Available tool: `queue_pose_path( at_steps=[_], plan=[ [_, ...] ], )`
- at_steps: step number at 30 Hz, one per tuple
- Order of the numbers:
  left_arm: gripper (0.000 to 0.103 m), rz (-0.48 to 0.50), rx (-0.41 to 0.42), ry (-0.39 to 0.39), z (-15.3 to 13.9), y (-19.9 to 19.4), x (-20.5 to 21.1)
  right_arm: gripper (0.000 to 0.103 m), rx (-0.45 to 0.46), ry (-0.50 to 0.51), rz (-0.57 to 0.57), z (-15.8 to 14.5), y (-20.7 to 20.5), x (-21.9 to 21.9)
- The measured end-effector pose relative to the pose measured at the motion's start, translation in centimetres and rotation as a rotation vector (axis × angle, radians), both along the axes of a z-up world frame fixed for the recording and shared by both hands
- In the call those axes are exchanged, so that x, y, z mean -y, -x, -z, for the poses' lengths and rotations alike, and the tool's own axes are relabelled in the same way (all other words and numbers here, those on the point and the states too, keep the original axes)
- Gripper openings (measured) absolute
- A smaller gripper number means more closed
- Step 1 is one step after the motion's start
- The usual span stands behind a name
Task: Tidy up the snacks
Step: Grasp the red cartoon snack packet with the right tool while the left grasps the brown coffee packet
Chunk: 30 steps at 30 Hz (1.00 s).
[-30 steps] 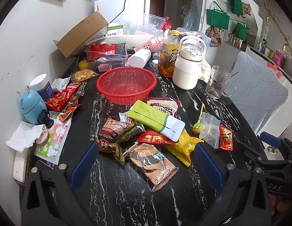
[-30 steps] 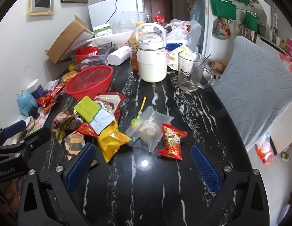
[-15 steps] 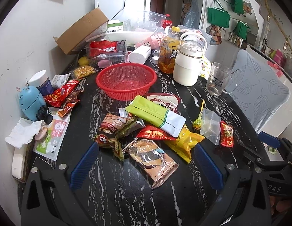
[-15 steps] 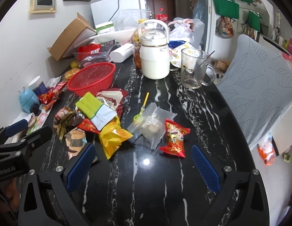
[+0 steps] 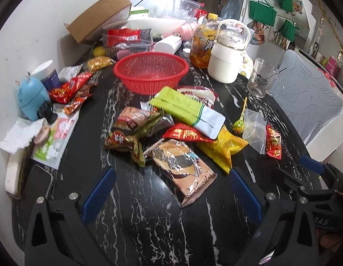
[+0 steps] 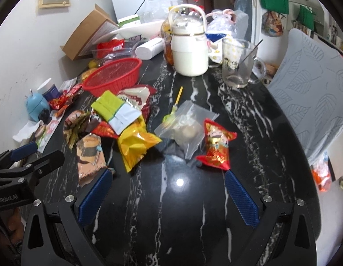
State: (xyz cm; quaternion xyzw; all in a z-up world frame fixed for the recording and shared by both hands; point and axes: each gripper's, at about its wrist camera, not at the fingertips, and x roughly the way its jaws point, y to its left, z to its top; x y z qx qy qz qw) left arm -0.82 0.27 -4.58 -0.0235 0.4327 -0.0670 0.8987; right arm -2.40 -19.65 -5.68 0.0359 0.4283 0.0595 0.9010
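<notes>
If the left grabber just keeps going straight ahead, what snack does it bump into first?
Most likely the brown shiny snack packet. It lies on the black marble table right ahead of the open left gripper, nearer than the rest of the pile. Depth is hard to judge through the fisheye.

Bright, fisheye-warped, glare on tabletop

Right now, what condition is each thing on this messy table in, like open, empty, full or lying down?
Red basket: upright, empty.
Glass mug: upright, nearly empty, utensil inside.
White kettle: upright, lid on.
Cardboard box: tipped, open.
Lollipop: lying flat.
Clear zip bag: lying flat, something round inside.
Left gripper: open, holding nothing.
Right gripper: open, holding nothing.
</notes>
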Motion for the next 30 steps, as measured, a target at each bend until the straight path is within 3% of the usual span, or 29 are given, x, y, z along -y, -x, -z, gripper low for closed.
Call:
queue_pose_path(
  at_steps=[14,24,27,30],
  plan=[
    [0.103,0.009,-0.116,0.026,3.8,-2.7,2.2,0.103,-0.042,-0.004,0.002,2.3,-0.6,1.6],
    [0.103,-0.010,-0.209,-0.074,6.6,-5.4,4.4,0.103,-0.036,0.011,0.054,2.8,-1.5,4.8],
    [0.099,-0.006,-0.214,-0.109,7.0,-5.7,4.9,0.103,-0.040,0.006,0.072,3.1,-2.1,5.6],
    [0.088,0.010,-0.200,-0.106,6.6,-5.7,5.2,0.103,-0.048,-0.002,0.088,3.4,-2.9,6.3]
  ],
)
